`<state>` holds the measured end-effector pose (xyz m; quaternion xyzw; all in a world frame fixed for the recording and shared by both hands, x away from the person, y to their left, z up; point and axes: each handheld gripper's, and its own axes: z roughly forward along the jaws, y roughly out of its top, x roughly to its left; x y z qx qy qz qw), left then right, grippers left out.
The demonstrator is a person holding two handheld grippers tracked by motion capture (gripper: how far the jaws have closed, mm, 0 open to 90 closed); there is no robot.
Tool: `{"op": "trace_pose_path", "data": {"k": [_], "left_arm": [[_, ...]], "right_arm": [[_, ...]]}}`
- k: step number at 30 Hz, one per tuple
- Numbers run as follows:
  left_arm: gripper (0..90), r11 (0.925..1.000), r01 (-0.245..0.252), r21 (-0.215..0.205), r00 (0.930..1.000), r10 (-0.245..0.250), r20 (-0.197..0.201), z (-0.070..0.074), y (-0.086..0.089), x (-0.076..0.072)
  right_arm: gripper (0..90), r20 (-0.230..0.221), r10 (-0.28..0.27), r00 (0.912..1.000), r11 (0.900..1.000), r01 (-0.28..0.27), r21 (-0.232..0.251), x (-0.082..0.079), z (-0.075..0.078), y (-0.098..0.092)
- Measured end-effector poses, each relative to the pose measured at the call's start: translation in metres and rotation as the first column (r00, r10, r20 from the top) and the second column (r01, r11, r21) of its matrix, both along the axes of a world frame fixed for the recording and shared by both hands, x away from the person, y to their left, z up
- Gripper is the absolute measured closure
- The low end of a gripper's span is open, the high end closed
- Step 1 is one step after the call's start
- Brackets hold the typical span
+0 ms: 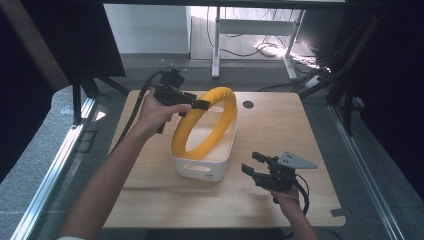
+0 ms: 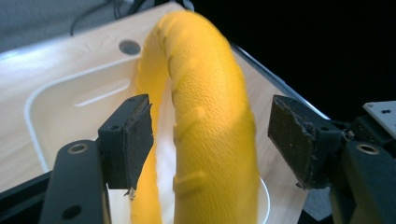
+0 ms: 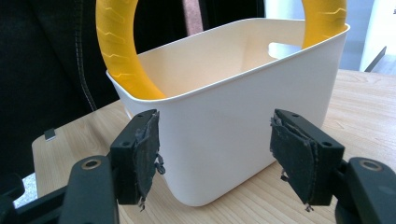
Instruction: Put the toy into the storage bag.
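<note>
Jaws of the right gripper [image 1: 256, 164] stand apart, holding nothing, at the table's five o'clock. Nearer centre, the white bin [image 1: 196, 169] holds the tilted yellow ring [image 1: 220, 96]. At eleven o'clock, the left gripper [image 1: 200, 105] straddles the ring's top, pads spread clear of it.

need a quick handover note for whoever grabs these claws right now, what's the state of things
Left claw: open, jaws either side of the yellow ring near its top, pads clear of it.
Right claw: open, holding nothing, just above the table beside the white bin and pointing at it.
Things: the ring stands on edge in the bin, leaning along its length, its upper part well above the rim.
Done: ring is in the bin and released.
Left: probably back the left claw away without knocking the ring; check it stays put.
</note>
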<state>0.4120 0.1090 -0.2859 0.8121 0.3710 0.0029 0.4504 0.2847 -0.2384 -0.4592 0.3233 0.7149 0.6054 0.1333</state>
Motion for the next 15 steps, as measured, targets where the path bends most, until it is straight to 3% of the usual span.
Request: {"op": "trace_pose_path", "data": {"k": [5,15], "left_arm": [[39.3,0.9994,-0.022,-0.026,0.9984,0.023,0.052,0.006,0.016,-0.013],[41.5,0.9948,-0.078,-0.065,0.9936,0.083,0.077,-0.004,0.055,-0.029]], "right_arm": [[33.5,0.006,-0.003,1.0,1.0,0.003,-0.003,0.001,0.0,-0.002],[33.5,0.016,-0.058,0.9982,0.998,0.058,-0.021,0.005,0.002,-0.014]]}}
